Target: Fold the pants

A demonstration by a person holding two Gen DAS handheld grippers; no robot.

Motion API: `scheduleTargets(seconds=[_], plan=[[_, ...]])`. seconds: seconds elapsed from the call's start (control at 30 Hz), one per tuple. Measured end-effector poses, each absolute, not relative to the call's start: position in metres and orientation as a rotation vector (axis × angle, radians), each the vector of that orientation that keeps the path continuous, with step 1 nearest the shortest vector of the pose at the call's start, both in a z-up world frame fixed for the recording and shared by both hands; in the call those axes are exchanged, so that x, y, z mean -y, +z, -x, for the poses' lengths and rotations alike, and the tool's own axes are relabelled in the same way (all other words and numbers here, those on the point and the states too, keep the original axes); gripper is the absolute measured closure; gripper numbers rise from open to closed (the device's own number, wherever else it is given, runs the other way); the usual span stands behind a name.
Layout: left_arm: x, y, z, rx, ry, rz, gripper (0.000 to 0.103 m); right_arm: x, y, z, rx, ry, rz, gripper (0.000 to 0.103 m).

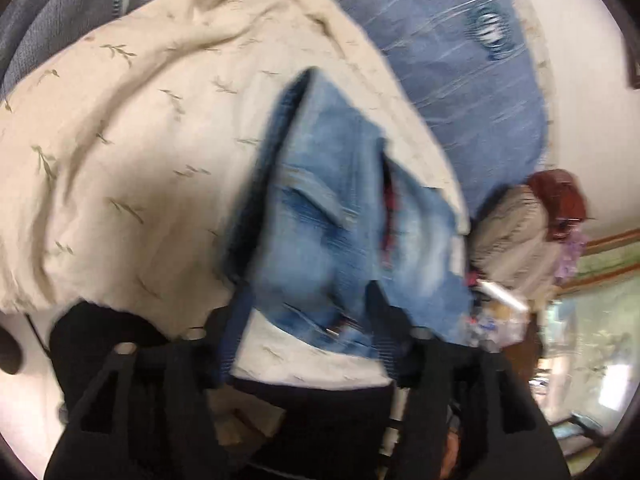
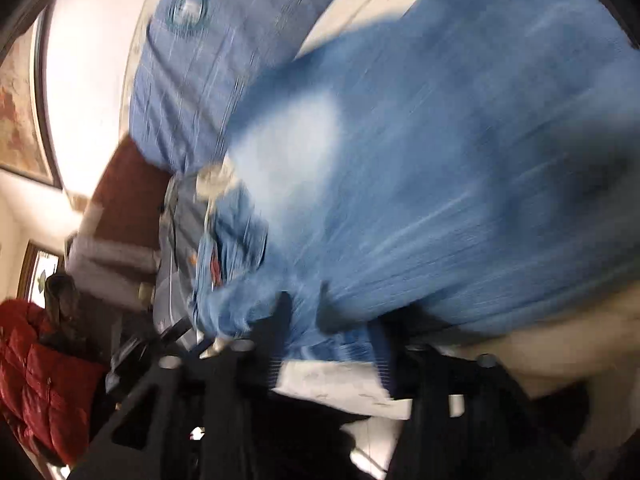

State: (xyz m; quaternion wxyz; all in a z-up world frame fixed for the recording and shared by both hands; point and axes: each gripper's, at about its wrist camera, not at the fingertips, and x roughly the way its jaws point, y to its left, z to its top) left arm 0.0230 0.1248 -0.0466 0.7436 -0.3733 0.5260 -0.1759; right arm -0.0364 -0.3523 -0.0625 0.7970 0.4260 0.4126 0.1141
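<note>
The light blue jeans (image 1: 320,216) hang bunched in front of my left gripper (image 1: 308,300), whose dark fingers are closed on the denim near a waistband with red lining. In the right wrist view the same jeans (image 2: 440,160) fill most of the frame, blurred by motion, and my right gripper (image 2: 336,332) is shut on a denim edge at the bottom. The jeans are held above a cream leaf-print quilt (image 1: 140,140). How the legs lie is hidden by folds and blur.
A blue striped pillow or sheet (image 1: 440,40) lies beyond the quilt against a white wall. A grey cushion (image 1: 60,8) is at the upper left. A red puffer jacket (image 2: 36,368) and cluttered furniture (image 1: 520,240) stand beside the bed.
</note>
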Motion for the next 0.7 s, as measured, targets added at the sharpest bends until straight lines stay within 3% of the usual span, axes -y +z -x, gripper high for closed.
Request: scheduleTargets(seconds=[0.1, 0.27, 0.4, 0.43, 0.47, 0.5, 0.53, 0.63, 0.7], plan=[[-0.114, -0.04, -0.011, -1.144, -0.455, 0.857, 0.023, 0.407, -0.063, 0.063, -0.772, 0.09, -1.007, 0.059], [-0.073, -0.046, -0.019, -1.238, -0.502, 0.799, 0.023, 0.487, -0.064, 0.097, -0.606, -0.081, -1.161, 0.057], [-0.049, -0.058, -0.031, -1.296, -0.419, 0.734, 0.023, 0.499, -0.064, 0.077, -0.604, -0.046, -1.142, 0.056], [-0.046, -0.058, -0.037, -1.292, -0.395, 0.727, 0.026, 0.503, -0.066, 0.071, -0.63, -0.048, -1.134, 0.063], [-0.043, -0.056, -0.047, -1.291, -0.365, 0.701, 0.035, 0.511, -0.064, 0.064, -0.664, -0.047, -1.118, 0.077], [-0.04, -0.056, -0.053, -1.306, -0.353, 0.685, 0.072, 0.519, -0.05, 0.057, -0.652, -0.041, -1.085, 0.099], [-0.039, -0.052, -0.058, -1.332, -0.367, 0.702, 0.088, 0.523, -0.032, 0.06, -0.592, -0.03, -1.059, 0.1], [-0.042, -0.032, -0.051, -1.279, -0.419, 0.742, 0.087, 0.528, 0.036, 0.086, -0.387, 0.004, -0.86, 0.1], [-0.039, -0.027, -0.04, -1.255, -0.45, 0.702, 0.087, 0.525, 0.044, 0.099, -0.395, -0.026, -0.768, 0.1]])
